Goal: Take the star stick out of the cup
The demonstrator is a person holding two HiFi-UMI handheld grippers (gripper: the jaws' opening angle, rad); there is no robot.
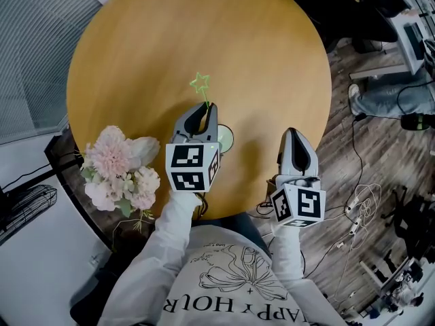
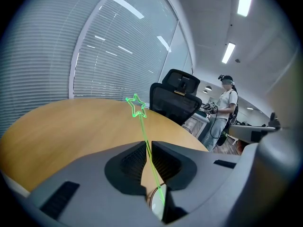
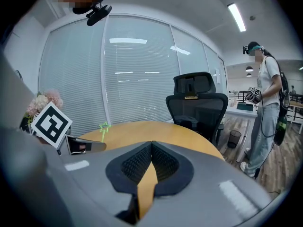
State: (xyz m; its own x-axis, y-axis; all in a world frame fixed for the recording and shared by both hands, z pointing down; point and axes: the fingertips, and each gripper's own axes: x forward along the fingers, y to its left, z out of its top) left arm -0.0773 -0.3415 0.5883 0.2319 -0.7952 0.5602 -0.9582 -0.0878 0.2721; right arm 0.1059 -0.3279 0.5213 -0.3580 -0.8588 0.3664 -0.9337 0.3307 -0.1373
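A round wooden table [image 1: 204, 39] fills an office room, seen steeply from above, with wood-plank floor [image 1: 340, 114] at its right.

Nearest the camera, a person in white long sleeves holds a grey two-jaw gripper in each hand at the table's near edge. The left gripper [image 2: 146, 144] has its jaw tips pressed together on the thin green stem of the star stick [image 2: 137, 106]. The stem passes straight through the narrow slit between the tips. Below the jaws its lower end reaches into the pale round mouth of the cup [image 2: 156, 205], which stands on the table just under and to the right of this gripper. Above the tips the stem rises at a slight tilt, and the open green star outline sits clear of the jaws, over bare tabletop.

The right gripper [image 3: 151, 143] is held well to the right of the cup, over the table's edge. Its jaws are together at the tips, with only tabletop showing in the gap behind them.

At the table's left edge lies a bunch of pink and white flowers [image 1: 119, 168].

Beyond the far side of the table stands a black office chair [image 2: 175, 103]. Behind it are tall windows with closed blinds [image 2: 118, 56], and another person [image 2: 227, 108] stands farther off to the right.
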